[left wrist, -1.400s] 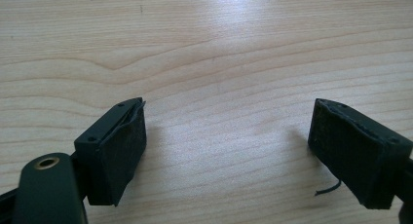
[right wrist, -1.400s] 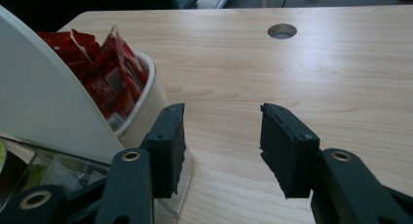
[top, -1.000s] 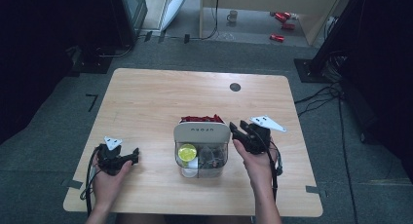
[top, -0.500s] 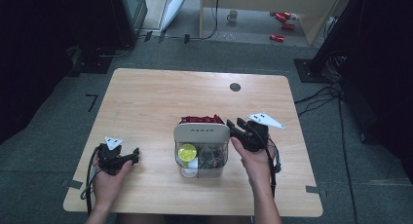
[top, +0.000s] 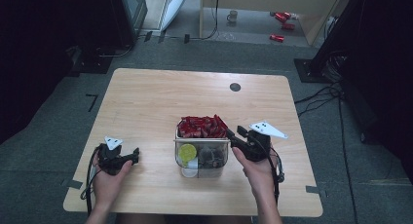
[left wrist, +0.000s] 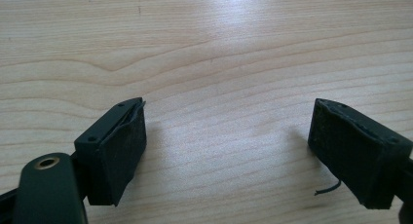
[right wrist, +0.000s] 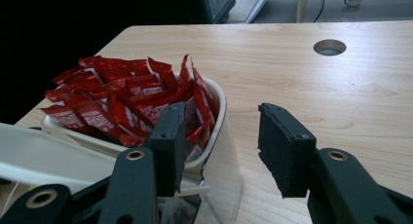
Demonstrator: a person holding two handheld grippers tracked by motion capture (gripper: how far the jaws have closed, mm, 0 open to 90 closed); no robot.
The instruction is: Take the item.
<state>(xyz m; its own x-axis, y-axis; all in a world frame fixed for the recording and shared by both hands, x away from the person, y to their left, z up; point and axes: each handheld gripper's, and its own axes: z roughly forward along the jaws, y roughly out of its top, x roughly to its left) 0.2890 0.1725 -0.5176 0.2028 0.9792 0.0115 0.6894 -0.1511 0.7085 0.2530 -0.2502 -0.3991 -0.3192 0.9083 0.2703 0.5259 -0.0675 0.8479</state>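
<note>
A clear plastic organiser box (top: 202,172) stands at the table's front middle. Its far compartment holds several red sauce packets (top: 200,126); the near part holds a yellow round pod (top: 187,152) and dark packets (top: 212,157). My right gripper (top: 234,139) is at the box's right side. In the right gripper view it (right wrist: 221,119) is open, one jaw over the rim by the red packets (right wrist: 122,97), the other outside the clear wall (right wrist: 221,158). My left gripper (top: 134,156) rests left of the box, open (left wrist: 229,121) over bare wood.
A round cable hole (top: 235,86) sits near the table's far edge. The wooden tabletop (top: 146,107) is bare to the left of and behind the box. On the floor beyond stand a mug (top: 233,14) and red items (top: 281,19). Dark equipment lines both sides.
My right gripper has edged left, closer onto the box's right wall. The left gripper and the box have stayed put.
</note>
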